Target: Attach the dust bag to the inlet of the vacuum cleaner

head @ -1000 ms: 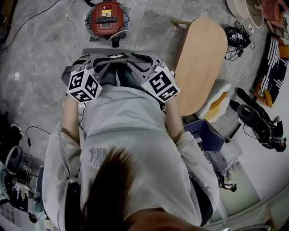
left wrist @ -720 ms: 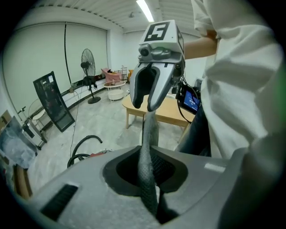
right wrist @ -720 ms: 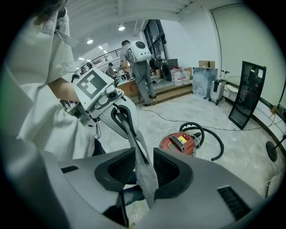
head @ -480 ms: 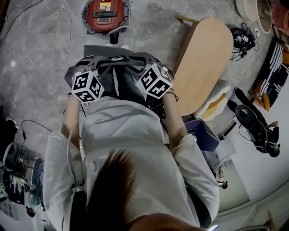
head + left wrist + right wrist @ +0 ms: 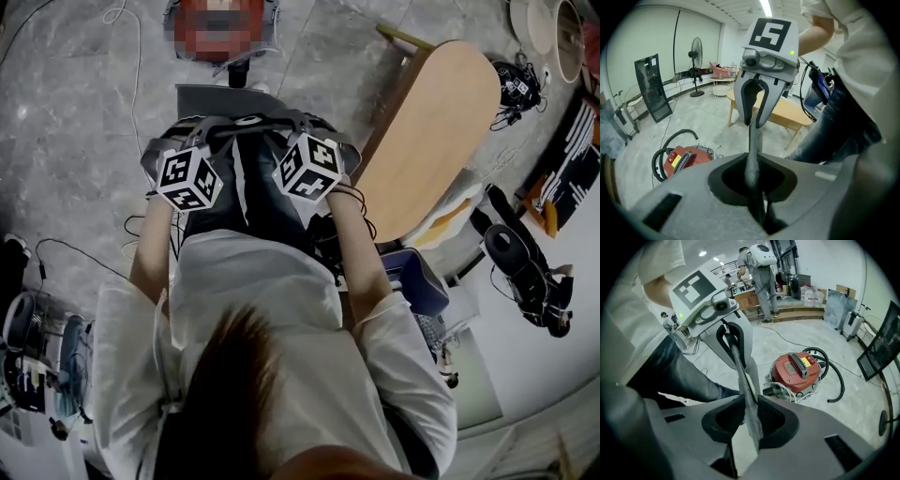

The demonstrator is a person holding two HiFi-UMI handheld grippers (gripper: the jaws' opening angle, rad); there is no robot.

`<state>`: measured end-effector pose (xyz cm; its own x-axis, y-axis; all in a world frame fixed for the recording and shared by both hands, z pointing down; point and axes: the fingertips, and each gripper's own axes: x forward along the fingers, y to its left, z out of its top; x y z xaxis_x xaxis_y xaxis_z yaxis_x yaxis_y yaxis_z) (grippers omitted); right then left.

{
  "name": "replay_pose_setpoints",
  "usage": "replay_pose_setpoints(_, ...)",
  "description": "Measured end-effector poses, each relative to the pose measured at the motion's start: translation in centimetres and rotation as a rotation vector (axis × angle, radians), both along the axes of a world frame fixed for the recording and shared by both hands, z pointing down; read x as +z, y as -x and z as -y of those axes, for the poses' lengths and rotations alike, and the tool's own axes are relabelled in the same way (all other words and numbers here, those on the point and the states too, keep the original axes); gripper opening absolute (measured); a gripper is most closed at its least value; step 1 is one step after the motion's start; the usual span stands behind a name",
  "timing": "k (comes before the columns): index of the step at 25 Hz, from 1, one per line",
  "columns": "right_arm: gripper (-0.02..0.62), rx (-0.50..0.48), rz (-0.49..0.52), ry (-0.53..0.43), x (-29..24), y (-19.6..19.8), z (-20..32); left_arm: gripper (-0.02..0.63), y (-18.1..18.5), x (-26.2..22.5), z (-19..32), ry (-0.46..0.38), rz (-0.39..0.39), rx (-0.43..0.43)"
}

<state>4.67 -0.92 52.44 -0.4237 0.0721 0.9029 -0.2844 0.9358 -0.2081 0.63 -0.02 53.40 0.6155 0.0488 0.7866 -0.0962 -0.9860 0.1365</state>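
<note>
The left gripper [image 5: 758, 213] is clenched tight on 1 edge of the grey dust bag [image 5: 214, 101]. The right gripper [image 5: 751, 437] pinches the opposite edge; its jaws have just been closing, with the bag between them. The bag hangs stretched between the 2 grippers before the person's legs, apart from the red vacuum cleaner [image 5: 797, 369] on the floor [image 5: 862, 404]. A wooden table [image 5: 431, 131] stands to the right.

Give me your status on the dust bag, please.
Left gripper shut on dust bag. Right gripper jaws just closed further, pinching same bag. Vacuum cleaner ahead, bag unattached; hose beside it.
</note>
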Motion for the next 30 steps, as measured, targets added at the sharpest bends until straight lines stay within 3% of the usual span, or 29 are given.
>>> replay_pose_setpoints(3,0.08,-0.044,-0.035,-0.005,2.7,-0.2,0.1,0.038,-0.2,2.6,0.1,0.014,0.001,-0.03)
replay_pose_setpoints(9,0.078,0.023,-0.03,0.03,6.9,-0.5,0.0,0.038,-0.5,7.0,-0.2,0.046,0.003,-0.038)
replay_pose_setpoints(17,0.063,0.013,-0.045,0.032,13.6,-0.4,-1.3,0.038,-0.3,13.4,-1.4,0.065,0.028,-0.065)
replay_pose_setpoints(25,0.052,-0.065,-0.05,-0.009,19.1,0.6,-1.3,0.038,0.8,18.8,-1.4,0.046,0.051,-0.072)
replay_pose_setpoints(30,0.044,0.014,-0.025,-0.03,21.8,0.8,-0.8,0.038,1.0,21.6,-0.7,0.042,0.062,-0.079)
